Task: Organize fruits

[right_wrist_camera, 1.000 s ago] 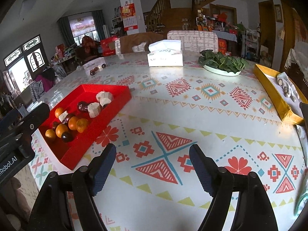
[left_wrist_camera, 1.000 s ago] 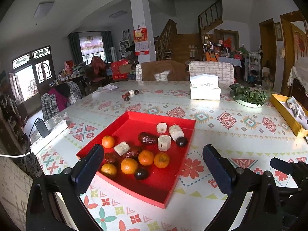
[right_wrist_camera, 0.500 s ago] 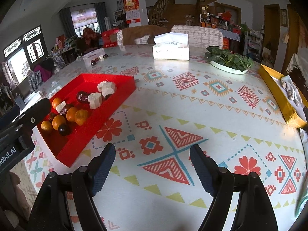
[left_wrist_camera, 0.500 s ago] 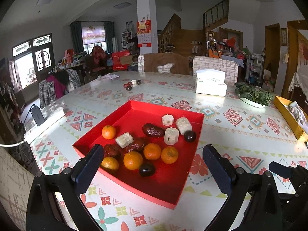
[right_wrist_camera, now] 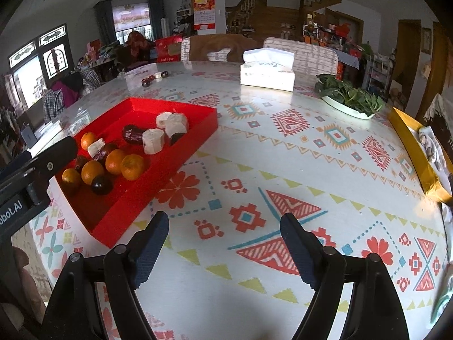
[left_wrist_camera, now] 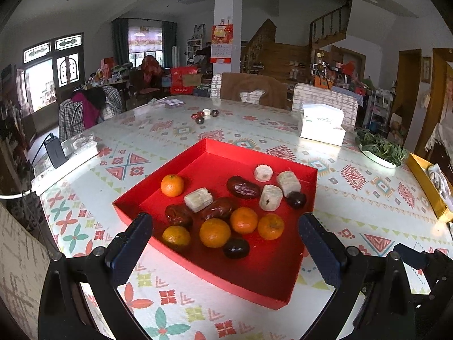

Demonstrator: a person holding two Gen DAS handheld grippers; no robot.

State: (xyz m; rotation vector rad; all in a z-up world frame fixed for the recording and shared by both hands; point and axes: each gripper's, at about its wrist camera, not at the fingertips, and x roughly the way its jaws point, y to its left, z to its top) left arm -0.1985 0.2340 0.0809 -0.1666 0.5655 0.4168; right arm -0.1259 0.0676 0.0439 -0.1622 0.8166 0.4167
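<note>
Left claw [left_wrist_camera: 225, 240]: spread wide and empty, hanging just above the near edge of the red tray [left_wrist_camera: 300, 280]; its fingers frame the near cluster of fruit.
Right claw [right_wrist_camera: 223, 243]: also spread and empty, over bare patterned bench [right_wrist_camera: 283, 153], with nothing between its fingers.
Fruit location: all the fruit to sort lies loose in the red tray, which rests on the bench as a diamond with one corner towards the left claw.
Nearest pieces: a dark plum [left_wrist_camera: 236, 248] and a mandarin [left_wrist_camera: 215, 232] lie straight ahead of the left claw, almost centred between its fingers; two more mandarins [left_wrist_camera: 244, 220] sit just behind, touching or nearly so.
Further pieces: red dates [left_wrist_camera: 243, 187], pale cut chunks [left_wrist_camera: 270, 197] and a lone mandarin [left_wrist_camera: 172, 185] lie deeper in the tray.
Long axis: the dates lie roughly crosswise to the left claw's line of reach; the mandarins and plum are round, so approach angle matters little.
Which arm is nearer: the left, clearly. From the right wrist view the tray lies off to the left, well apart from that claw.
Judgement: the next pick likely falls to the left claw, going forward and down; crowding among the mandarins could make a finger nudge a neighbour.
Strays: a few small dark fruits [left_wrist_camera: 200, 120] lie far across the bench.
</note>
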